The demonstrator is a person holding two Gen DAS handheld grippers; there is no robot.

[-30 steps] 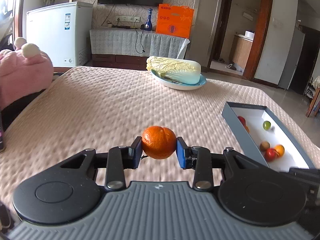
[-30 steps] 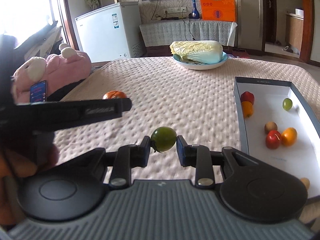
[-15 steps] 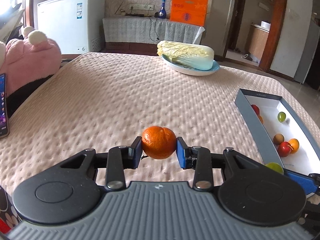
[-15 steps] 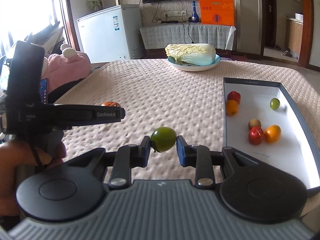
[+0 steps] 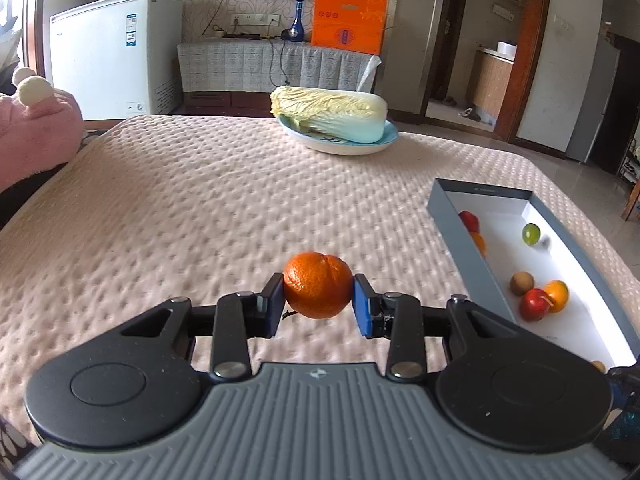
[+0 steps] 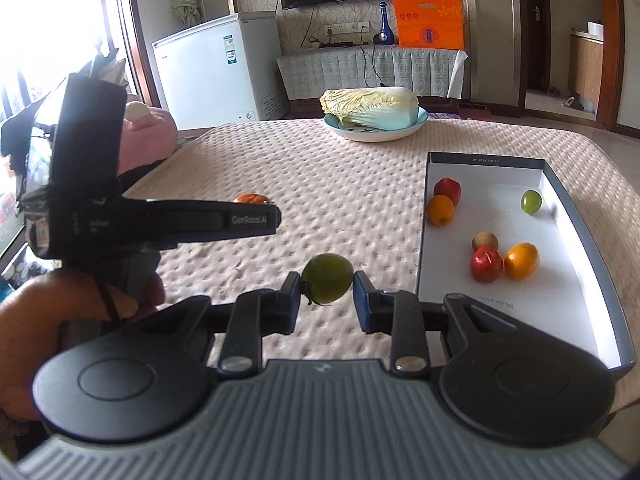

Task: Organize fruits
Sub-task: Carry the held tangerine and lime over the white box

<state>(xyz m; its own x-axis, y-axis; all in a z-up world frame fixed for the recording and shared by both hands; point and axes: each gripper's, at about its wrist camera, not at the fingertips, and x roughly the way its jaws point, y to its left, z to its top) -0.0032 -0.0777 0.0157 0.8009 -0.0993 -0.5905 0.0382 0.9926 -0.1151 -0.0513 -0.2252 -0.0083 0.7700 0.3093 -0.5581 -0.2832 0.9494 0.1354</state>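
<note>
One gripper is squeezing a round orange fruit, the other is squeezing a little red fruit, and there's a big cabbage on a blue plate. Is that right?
Not quite. In the right wrist view, the right gripper squeezes a small round green fruit, not a red one. The rest holds: the left gripper squeezes the round orange fruit, and the big pale cabbage lies on the blue plate.

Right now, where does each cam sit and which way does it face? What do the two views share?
Left wrist: on the left gripper, looking forward and down over the bed; its own fingers clamp the orange; box at right.
Right wrist: on the right gripper, same heading; its fingers clamp the green fruit; the left gripper and the hand holding it show at left.
Shared: box, cabbage on its plate, freezer.
</note>
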